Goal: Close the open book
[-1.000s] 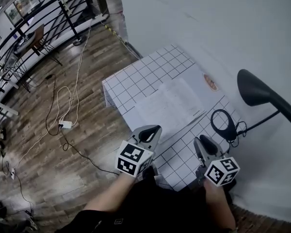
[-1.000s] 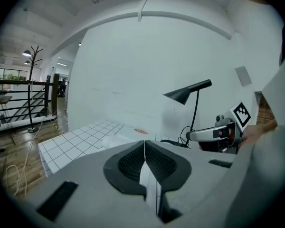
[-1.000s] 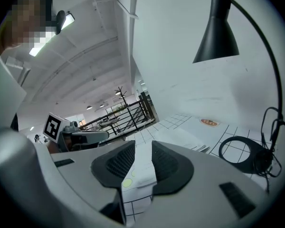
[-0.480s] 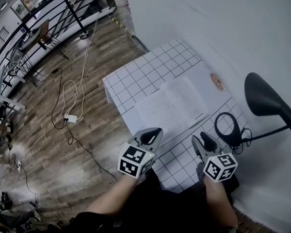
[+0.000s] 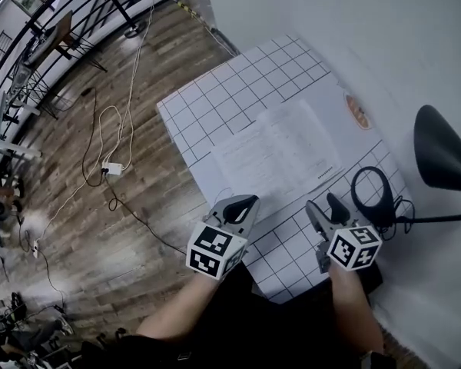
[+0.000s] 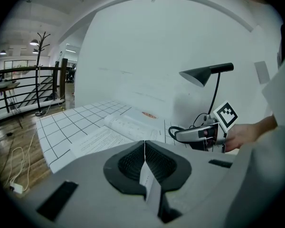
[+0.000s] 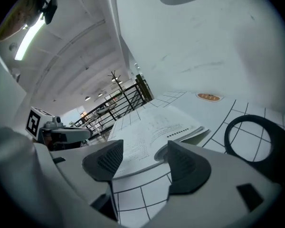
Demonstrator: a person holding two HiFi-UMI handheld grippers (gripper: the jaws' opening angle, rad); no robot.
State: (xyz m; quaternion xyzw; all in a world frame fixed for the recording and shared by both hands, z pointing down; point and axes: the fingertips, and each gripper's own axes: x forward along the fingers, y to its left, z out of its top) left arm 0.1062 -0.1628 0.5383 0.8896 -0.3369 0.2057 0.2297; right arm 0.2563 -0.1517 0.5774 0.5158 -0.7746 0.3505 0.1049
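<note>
Though open — book [image 5: 280, 156] beyond left tongs [image 5: 242, 204]

A white desk [image 5: 215, 91] marked with a black grid stands against a plain white wall [image 5: 353, 21], and an orange oval mark [image 5: 358, 111] shows on its far side. At the desk's right end a black lamp [image 5: 446, 160] leans over on a thin stem, with a black ring [image 5: 354, 191] and a tangle of dark cord lying below it. Beside the desk is a wooden plank floor [image 5: 100, 229], where a white cable [image 5: 127, 121] runs to a power strip [image 5: 112, 168], and a black railing [image 5: 54, 29] stands further off.
</note>
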